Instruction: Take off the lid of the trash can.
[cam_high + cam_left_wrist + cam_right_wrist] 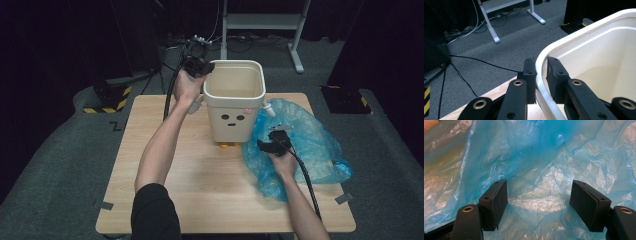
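Wooden surface point(200, 195), dark room behind. Cream bin point(235, 100) upright at surface centre; left gripper point(541, 75) fingers clamped on its rim, one finger outside wall, one inside. Blue plastic bag point(544, 157) crumpled just beside bin; right gripper point(539, 202) fingers spread wide over it, gripping nothing.

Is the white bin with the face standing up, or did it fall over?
Standing up. The white bin rests on the table with its open top facing up, and the left gripper clamps its rim.
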The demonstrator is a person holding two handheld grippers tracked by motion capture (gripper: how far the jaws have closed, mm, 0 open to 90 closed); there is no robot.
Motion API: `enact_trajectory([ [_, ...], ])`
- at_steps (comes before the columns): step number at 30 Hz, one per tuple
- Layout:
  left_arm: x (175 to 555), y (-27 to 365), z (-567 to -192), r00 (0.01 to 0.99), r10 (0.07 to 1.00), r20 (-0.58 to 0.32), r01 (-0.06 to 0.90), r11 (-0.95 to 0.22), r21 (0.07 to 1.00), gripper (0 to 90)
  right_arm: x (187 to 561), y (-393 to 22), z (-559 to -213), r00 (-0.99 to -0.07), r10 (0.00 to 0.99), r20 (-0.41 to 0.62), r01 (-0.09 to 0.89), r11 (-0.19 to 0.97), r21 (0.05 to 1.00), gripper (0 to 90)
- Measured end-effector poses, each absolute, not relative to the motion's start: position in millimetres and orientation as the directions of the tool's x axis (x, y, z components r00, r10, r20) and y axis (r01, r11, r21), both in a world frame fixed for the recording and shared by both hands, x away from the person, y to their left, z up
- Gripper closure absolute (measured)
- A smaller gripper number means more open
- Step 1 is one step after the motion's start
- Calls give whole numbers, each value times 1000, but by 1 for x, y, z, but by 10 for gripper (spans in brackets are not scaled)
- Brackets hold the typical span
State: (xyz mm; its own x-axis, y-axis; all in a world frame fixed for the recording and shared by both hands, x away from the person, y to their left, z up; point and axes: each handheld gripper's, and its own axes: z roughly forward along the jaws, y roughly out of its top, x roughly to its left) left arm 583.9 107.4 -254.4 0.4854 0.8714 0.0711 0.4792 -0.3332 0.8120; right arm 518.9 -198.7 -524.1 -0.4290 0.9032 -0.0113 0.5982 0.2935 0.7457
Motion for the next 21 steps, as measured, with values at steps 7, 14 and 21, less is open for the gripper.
enact_trajectory([
  [7, 584, 107, -253, 481, 875, 61, 491, -326, 808, 781, 519, -199, -524, -429, 903, -11, 598, 293, 746, 300],
  [14, 583, 107, -250, 477, 877, 60, 490, -322, 810, 782, 519, -199, -524, -428, 903, -10, 599, 293, 745, 300],
  [21, 581, 109, -242, 474, 879, 49, 485, -307, 819, 782, 519, -199, -524, -429, 903, -11, 599, 293, 745, 300],
])
